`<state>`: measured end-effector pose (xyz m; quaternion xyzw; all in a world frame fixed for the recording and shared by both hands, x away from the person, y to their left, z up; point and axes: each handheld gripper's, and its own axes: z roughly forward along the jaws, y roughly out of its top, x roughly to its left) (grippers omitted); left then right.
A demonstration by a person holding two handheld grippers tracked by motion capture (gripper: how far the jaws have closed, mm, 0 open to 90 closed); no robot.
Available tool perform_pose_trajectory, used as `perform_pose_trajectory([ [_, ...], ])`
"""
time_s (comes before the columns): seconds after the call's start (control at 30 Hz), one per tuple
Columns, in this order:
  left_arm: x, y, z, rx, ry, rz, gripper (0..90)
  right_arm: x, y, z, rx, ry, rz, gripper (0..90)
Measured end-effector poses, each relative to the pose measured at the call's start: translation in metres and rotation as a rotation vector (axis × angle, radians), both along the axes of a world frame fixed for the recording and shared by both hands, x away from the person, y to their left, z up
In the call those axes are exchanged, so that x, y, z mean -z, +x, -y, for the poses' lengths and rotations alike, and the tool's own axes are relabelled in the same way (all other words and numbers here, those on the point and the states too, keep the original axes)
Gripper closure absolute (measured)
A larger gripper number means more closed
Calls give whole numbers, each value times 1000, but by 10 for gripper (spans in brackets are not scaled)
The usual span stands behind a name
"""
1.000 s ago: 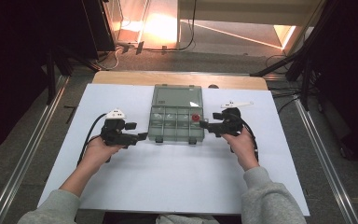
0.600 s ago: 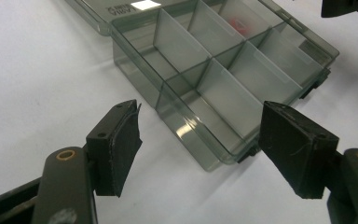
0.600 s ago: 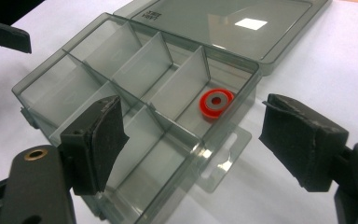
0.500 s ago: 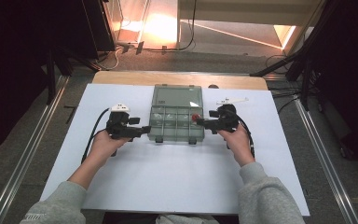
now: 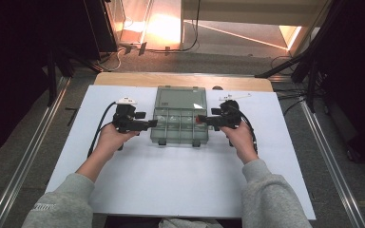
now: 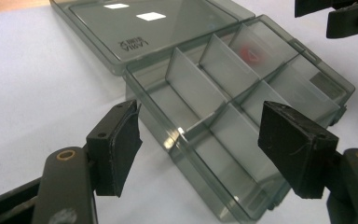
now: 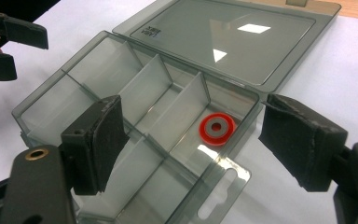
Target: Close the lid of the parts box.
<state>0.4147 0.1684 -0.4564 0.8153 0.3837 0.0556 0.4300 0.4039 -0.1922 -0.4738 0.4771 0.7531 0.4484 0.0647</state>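
Flanking the compartment box (image 5: 179, 124) at mid-table, both claws are being held with jaws spread and nothing between them. The right gripper (image 7: 189, 142) is being aimed over the box's right end, where a red ring (image 7: 218, 129) is lying flat in a far end compartment. The left gripper (image 6: 198, 149) is being pointed at the opposite end, its pads straddling the near wall. The box is judged light, stiff and slick, so it is likely to slide unless its walls are pinched; the ring is judged small and hard, best taken across its rim. Both forearms are being stretched forward, wrists level, from grey sleeves (image 5: 271, 199). The hinged lid (image 5: 180, 97) is lying open behind.
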Motion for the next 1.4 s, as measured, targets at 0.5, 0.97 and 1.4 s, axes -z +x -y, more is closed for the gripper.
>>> perform_pose_trajectory([
  [0.5,-1,12,5,2,4,10,285,6,11,0,20,-2,2,198],
  [0.97,-7,33,9,-37,-35,-27,241,0,24,-4,38,11,5,202],
  [1.4,-6,56,19,-82,24,-25,262,1,47,-6,85,-17,-36,245],
])
